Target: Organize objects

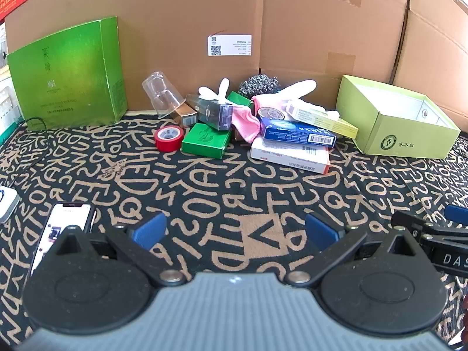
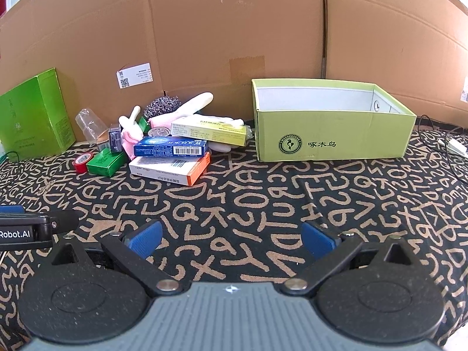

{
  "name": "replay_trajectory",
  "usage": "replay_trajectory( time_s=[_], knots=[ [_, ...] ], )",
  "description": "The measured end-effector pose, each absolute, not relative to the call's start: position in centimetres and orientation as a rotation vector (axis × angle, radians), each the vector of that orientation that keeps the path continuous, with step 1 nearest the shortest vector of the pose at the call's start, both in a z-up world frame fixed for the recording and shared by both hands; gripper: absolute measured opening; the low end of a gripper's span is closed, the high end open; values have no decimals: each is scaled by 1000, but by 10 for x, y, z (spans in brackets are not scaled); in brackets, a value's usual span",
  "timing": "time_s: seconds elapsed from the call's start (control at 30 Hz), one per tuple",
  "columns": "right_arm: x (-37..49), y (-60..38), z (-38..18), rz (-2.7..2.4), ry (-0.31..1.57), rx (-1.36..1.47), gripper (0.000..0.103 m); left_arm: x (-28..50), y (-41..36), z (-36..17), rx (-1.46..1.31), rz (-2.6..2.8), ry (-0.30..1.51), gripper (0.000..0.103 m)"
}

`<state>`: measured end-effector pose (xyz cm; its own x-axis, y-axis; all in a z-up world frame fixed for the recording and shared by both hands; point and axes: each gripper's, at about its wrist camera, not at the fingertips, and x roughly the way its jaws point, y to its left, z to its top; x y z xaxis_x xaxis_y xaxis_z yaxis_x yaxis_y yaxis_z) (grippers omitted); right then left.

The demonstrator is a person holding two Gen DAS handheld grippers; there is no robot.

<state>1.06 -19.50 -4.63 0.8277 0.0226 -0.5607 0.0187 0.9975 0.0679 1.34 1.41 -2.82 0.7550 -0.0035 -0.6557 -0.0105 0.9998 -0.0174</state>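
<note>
Lying flat near the back of the desk [image 2: 263, 193], a pile of small things: white and orange box [image 2: 169, 169] at the bottom, long side running left to right, orange end turned to the right. Stacked on top, blue box [image 2: 171, 146], also lying sideways, barcode facing front. Behind that, tilted a little, pale yellow box [image 2: 209, 131], its long side pointing toward the open green box [image 2: 330, 143] on the right, near it but apart. Left of the pile, small green box [image 1: 206, 140] lying flat, red tape roll [image 1: 169, 138] just beside it, standing on its edge with its hole facing front. Behind these, clear plastic cup [image 1: 162, 93] tipped over, open end down toward the desk. Pink and white gloves [image 1: 280, 95] draped over the pile, fingers pointing up and to the right, with a gray wire scrubber [image 1: 259, 84] at the very back against the cardboard wall [image 1: 190, 14]. Tall shiny green box [image 1: 68, 73] standing upright far left. Left gripper [image 1: 234, 231] spread wide, jaws holding nothing, low over the patterned desk, well short of the pile. Right gripper [image 2: 231, 235] the same: jaws wide apart, nothing between the blue pads [image 2: 144, 238]. Phone [image 1: 63, 234] lying on the desk by the left gripper, screen lit.
</note>
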Motion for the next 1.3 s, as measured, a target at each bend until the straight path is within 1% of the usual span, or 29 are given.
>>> replay_trajectory(
  time_s=[0.8, 0.93, 1.1, 1.3],
  knots=[
    [46, -195, -61, 31, 652, 89, 103, 49, 32, -42, -44, 0, 761, 103],
    [57, -190, -62, 94, 650, 82, 103, 64, 46, -41, -71, -21, 768, 103],
    [74, -172, -58, 192, 595, 28, 103, 92, 67, -37, -80, 3, 751, 103],
    [111, -152, -59, 277, 552, -52, 103, 133, 82, -43, -95, -7, 759, 103]
  ],
)
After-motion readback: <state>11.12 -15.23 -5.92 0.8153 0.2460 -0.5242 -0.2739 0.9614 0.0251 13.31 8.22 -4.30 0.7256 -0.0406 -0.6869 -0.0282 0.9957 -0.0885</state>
